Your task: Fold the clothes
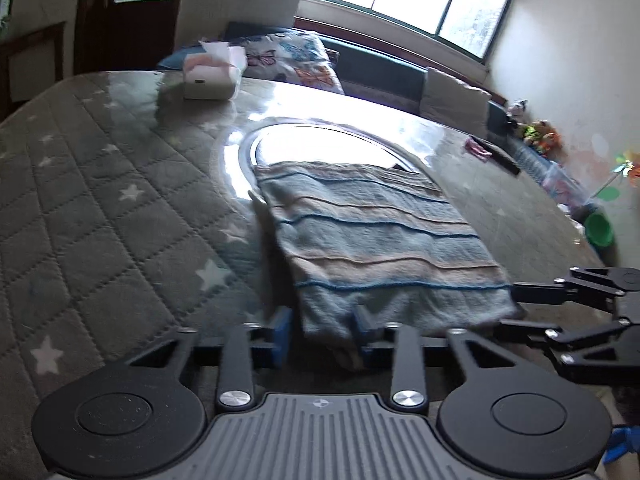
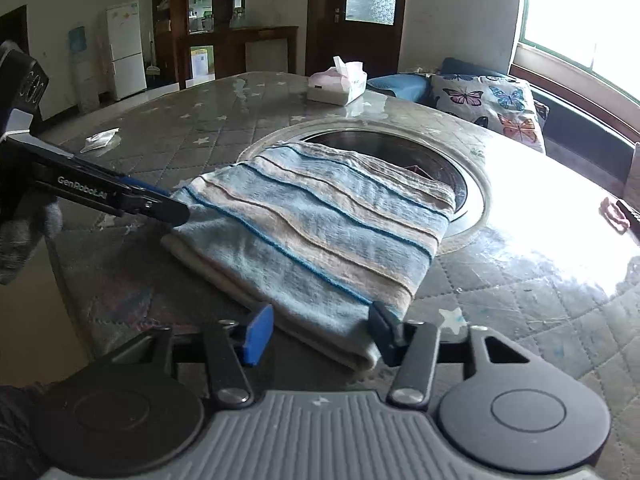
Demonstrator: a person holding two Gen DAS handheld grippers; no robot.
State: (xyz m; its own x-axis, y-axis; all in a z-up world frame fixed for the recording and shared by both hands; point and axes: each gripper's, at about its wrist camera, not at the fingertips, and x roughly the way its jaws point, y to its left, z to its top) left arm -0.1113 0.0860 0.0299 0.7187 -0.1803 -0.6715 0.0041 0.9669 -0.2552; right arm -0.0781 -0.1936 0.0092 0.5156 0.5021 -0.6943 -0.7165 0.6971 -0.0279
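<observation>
A folded cloth (image 1: 380, 240) (image 2: 320, 224) with blue and beige stripes lies flat on the round table, partly over the table's centre disc (image 2: 460, 168). My left gripper (image 1: 322, 332) is open, and the cloth's near corner lies between its blue-padded fingers (image 1: 282, 332). In the right wrist view the left gripper (image 2: 176, 212) touches the cloth's left corner from the side. My right gripper (image 2: 320, 336) is open too, its fingers (image 2: 256, 336) straddling the cloth's near corner. In the left wrist view the right gripper (image 1: 512, 308) sits at the cloth's right edge.
The table (image 1: 100, 220) has a grey quilted star-print cover under a glossy top. A tissue box (image 2: 340, 84) stands at the far side, a small white wrapper (image 2: 100, 140) at the left, a pink item (image 1: 476, 148) and a dark bar (image 1: 504, 160) at the right. A butterfly cushion (image 2: 488, 104) lies on the window bench.
</observation>
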